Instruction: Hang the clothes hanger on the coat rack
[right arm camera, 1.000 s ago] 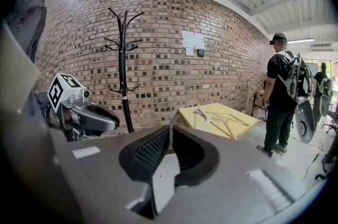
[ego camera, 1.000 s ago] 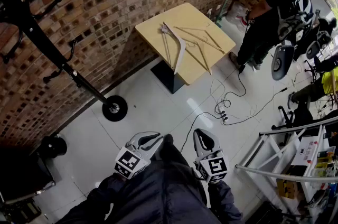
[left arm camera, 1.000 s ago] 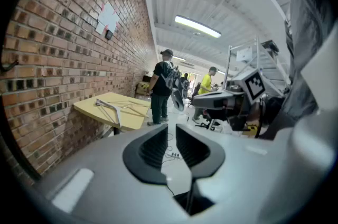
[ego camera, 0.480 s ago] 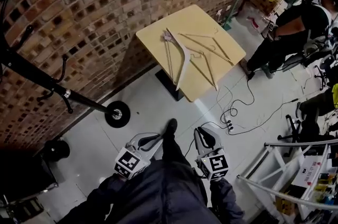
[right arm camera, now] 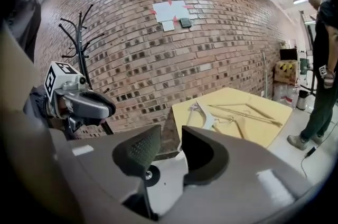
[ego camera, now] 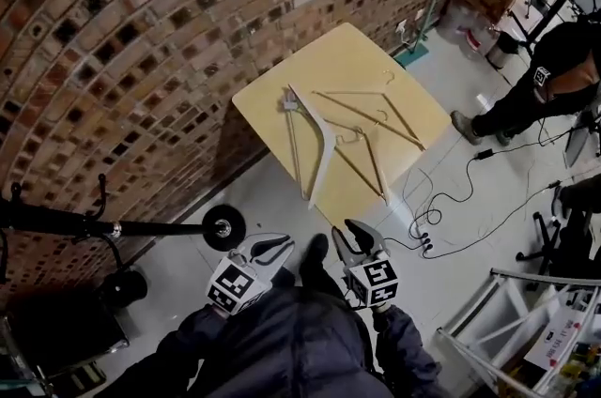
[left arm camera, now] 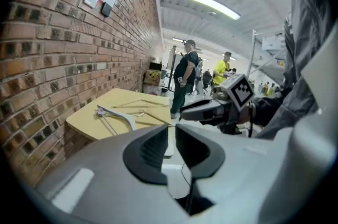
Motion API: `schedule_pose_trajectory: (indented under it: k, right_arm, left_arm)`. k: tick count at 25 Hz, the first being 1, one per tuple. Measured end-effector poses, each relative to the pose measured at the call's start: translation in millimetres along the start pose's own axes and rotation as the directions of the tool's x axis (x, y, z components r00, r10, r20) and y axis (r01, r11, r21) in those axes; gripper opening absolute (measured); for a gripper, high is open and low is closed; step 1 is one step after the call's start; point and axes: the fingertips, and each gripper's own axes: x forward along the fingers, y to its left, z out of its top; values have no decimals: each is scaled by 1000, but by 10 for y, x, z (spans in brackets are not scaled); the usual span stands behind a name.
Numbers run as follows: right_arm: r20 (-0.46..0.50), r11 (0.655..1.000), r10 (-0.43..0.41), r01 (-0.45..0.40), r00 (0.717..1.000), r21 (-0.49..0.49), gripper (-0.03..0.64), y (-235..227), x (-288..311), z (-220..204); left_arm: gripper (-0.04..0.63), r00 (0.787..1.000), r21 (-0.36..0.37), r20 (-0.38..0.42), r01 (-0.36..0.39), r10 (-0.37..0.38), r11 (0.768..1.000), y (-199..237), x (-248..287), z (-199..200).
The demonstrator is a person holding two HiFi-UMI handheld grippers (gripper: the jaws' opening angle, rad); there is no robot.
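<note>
Head view: table with hangers, perhaps four, by brick wall; left gripper clenched, right gripper just opened, empty.

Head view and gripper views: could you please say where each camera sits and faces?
Head view: on person's head, steeply down at table; left gripper, right gripper show.
Left gripper view: on that gripper, toward table; shut jaws show.
Right gripper view: on that gripper, toward coat rack; empty jaws have just been opening.
All three share the table.
</note>
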Motion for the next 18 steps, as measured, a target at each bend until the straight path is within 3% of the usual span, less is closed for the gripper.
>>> schedule_pose_trajectory:
  k: [5, 9, 13, 18]
  right_arm:
    - [-57, 992, 4, 3, 998, 128, 153, -267, 402, -151]
    - [-135, 964, 13, 23, 991, 266, 204, -487, 857, -330]
    - [-259, 939, -23, 109, 966, 325, 251, -759, 1378, -617]
    - [-359, 875, -49, 213, 932, 435, 261, -970, 1870, -800]
  left_arm:
    - [43, 999, 15, -32, 17, -17, 1000, 230, 180, 113]
    - [40, 999, 25, -25, 41, -41, 999, 388, 277, 251]
    - [36, 998, 59, -16, 54, -53, 997, 557, 305, 377]
    - [37, 999, 45, -5, 39, -39, 998, 820, 226, 398]
